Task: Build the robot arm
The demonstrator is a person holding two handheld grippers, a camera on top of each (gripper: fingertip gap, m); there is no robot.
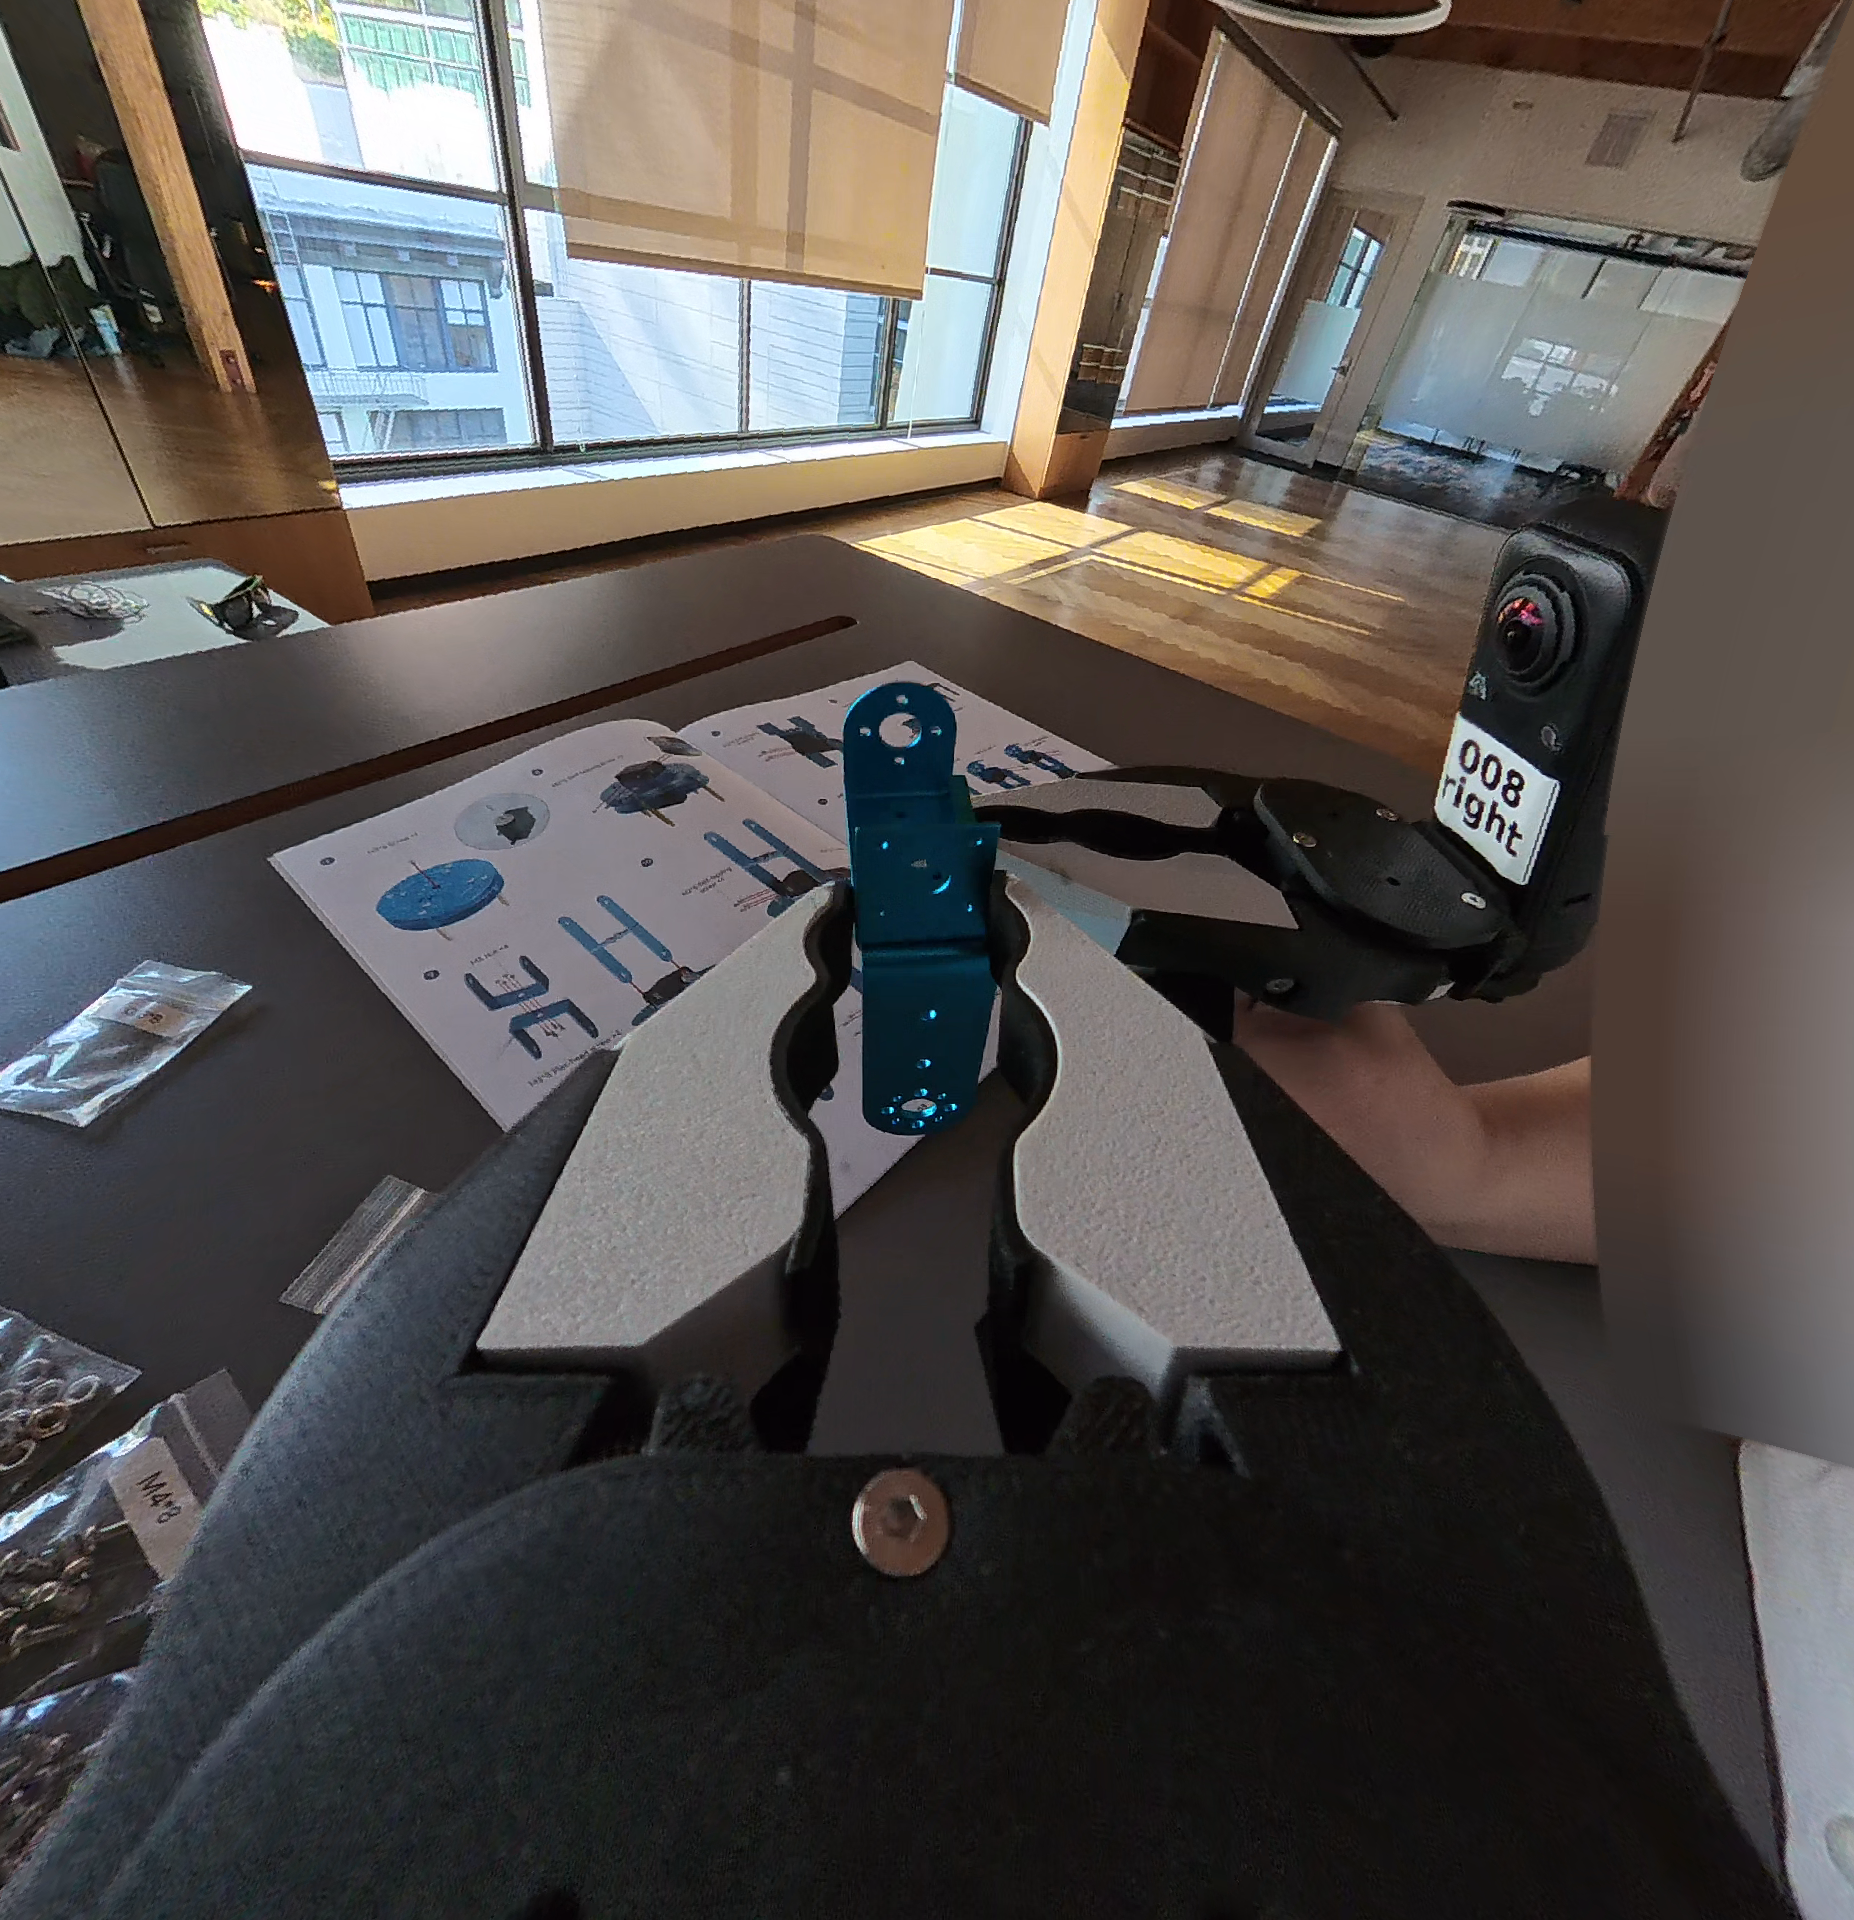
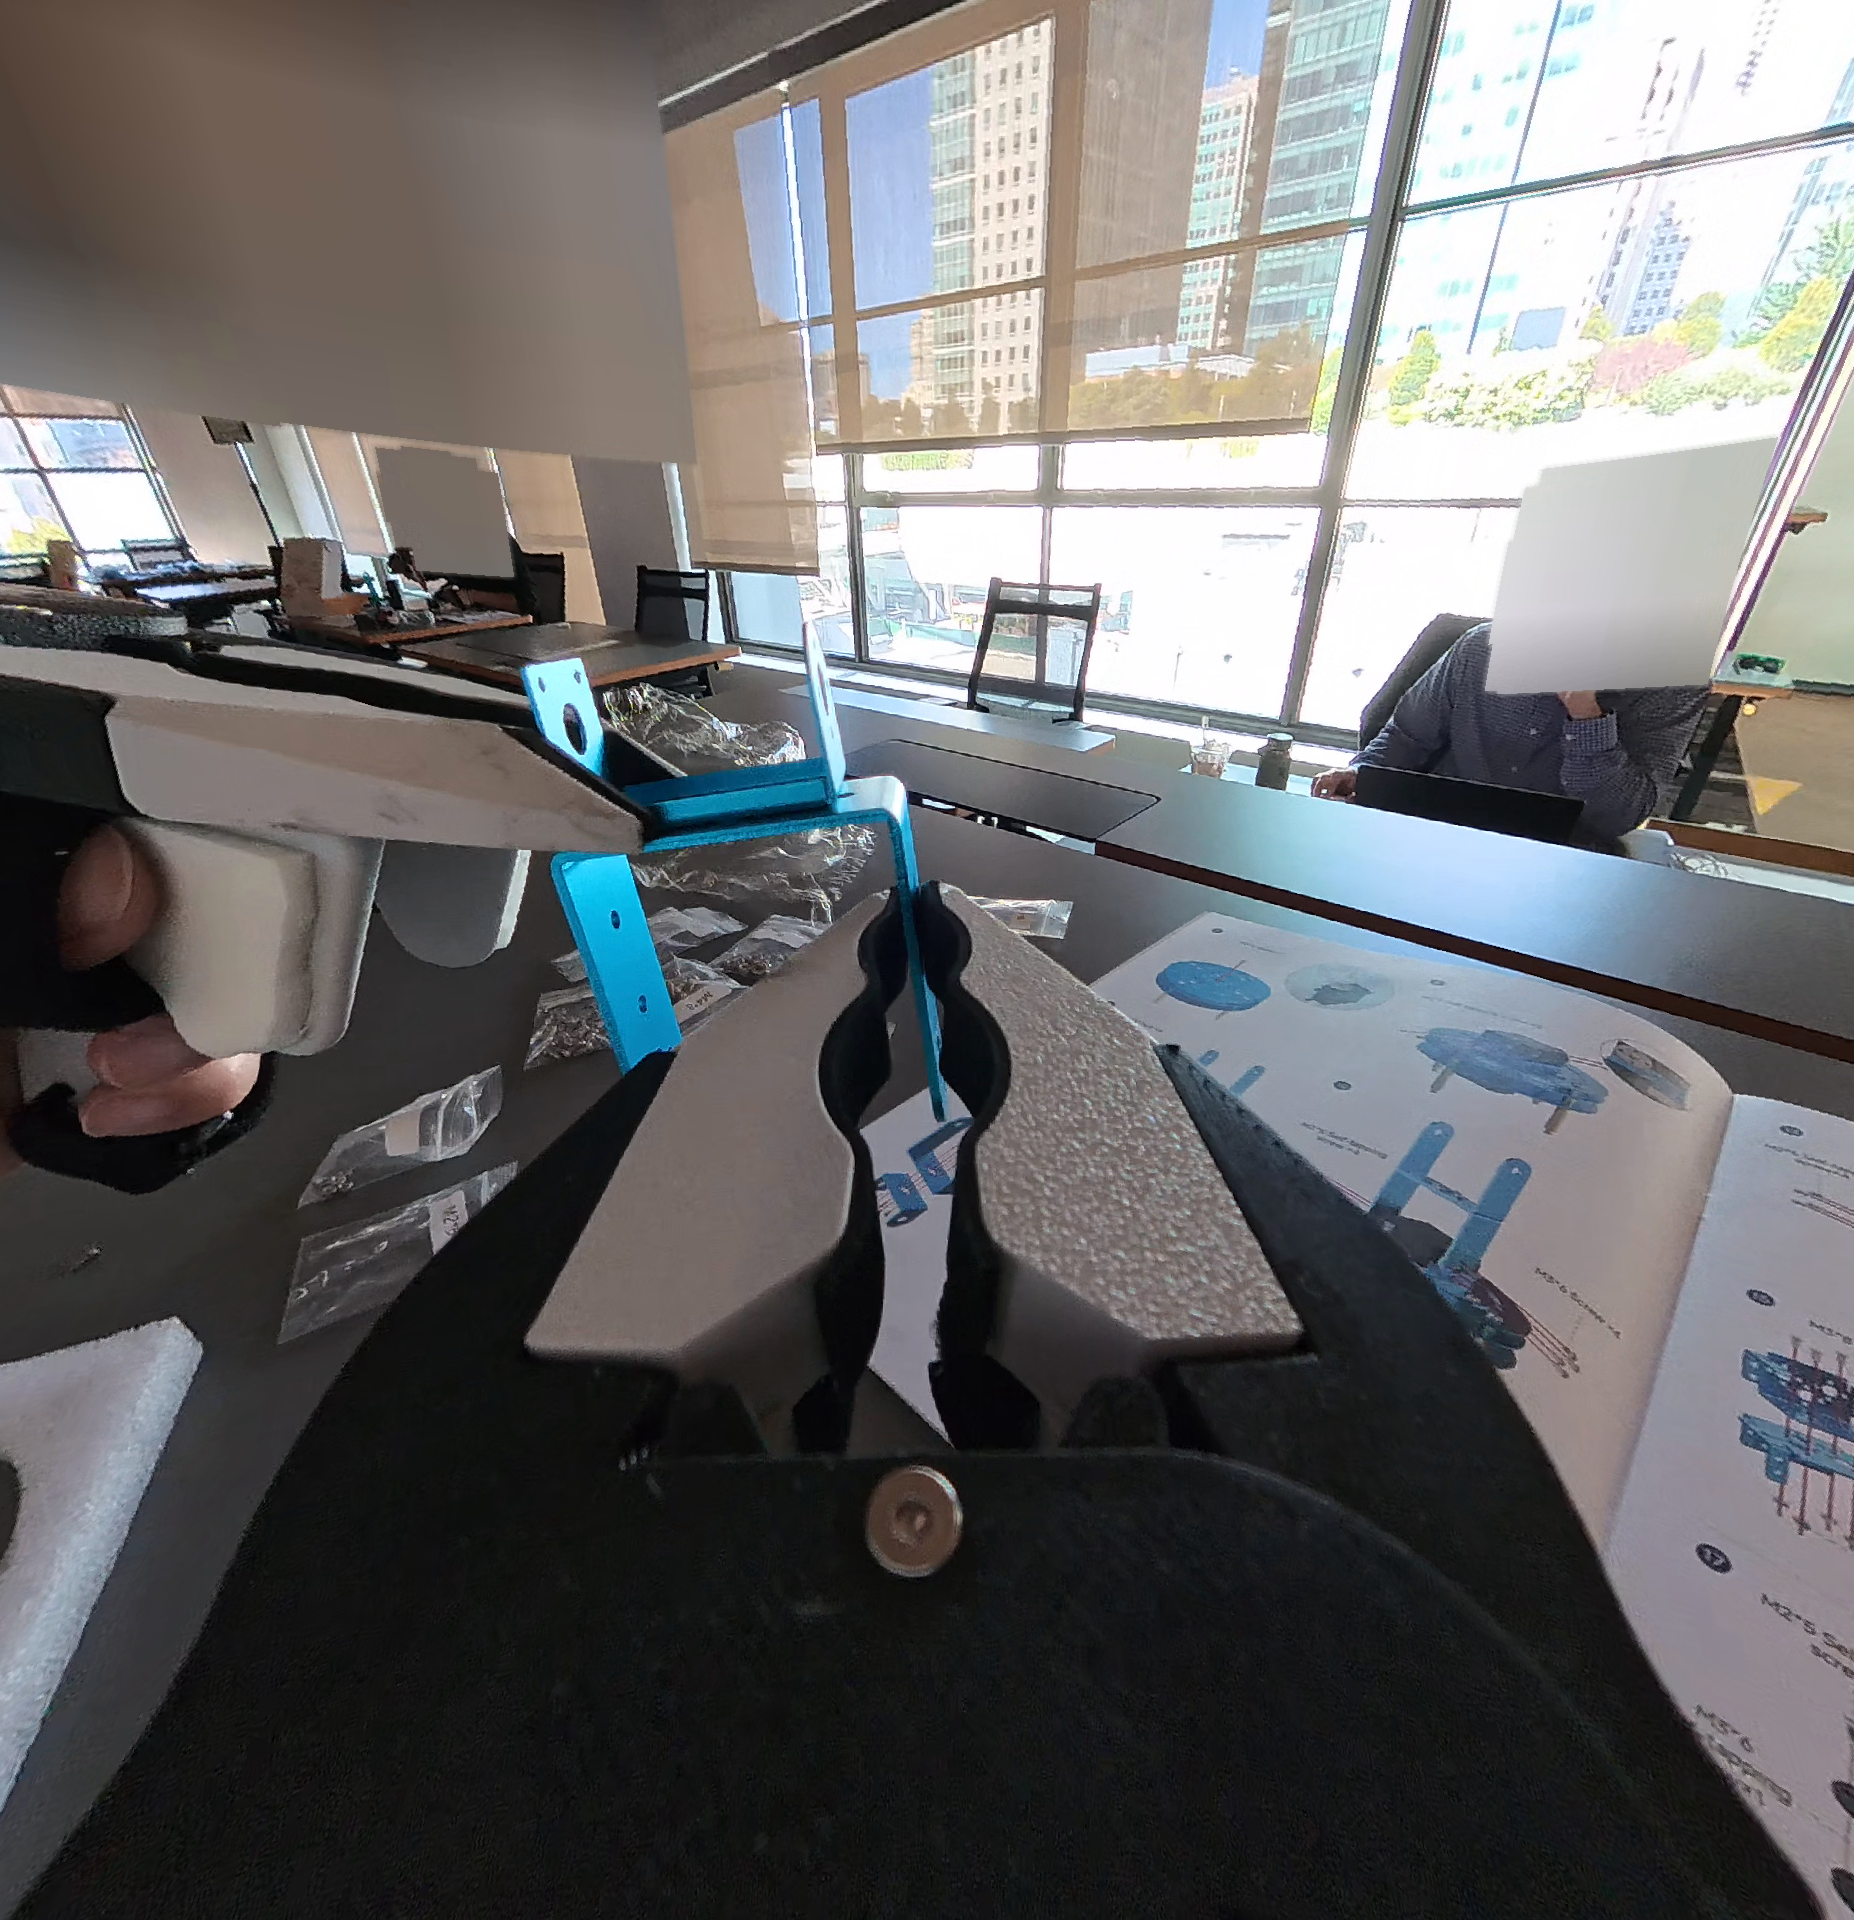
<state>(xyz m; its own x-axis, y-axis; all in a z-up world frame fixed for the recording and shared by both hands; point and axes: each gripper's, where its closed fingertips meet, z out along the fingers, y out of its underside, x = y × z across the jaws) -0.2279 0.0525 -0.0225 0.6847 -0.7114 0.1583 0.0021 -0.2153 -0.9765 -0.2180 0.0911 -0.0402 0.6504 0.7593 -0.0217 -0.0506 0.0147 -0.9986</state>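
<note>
Two blue metal U-brackets are set back to back above the dark table. The upper bracket opens upward, the lower bracket opens downward. My left gripper is shut on the joined middle of the pair. It shows in the right wrist view, reaching in from the left. My right gripper is shut on one hanging arm of the lower bracket. It shows in the left wrist view, reaching in from the right. The lower bracket's other arm hangs free.
An open instruction booklet lies under the brackets. Several small clear bags of screws lie to the left. A white foam piece is at the near edge. A person sits at a far table. Tip to tip, the grippers are about 5 cm apart. From the left gripper's tips to the white foam piece is close to 20 cm.
</note>
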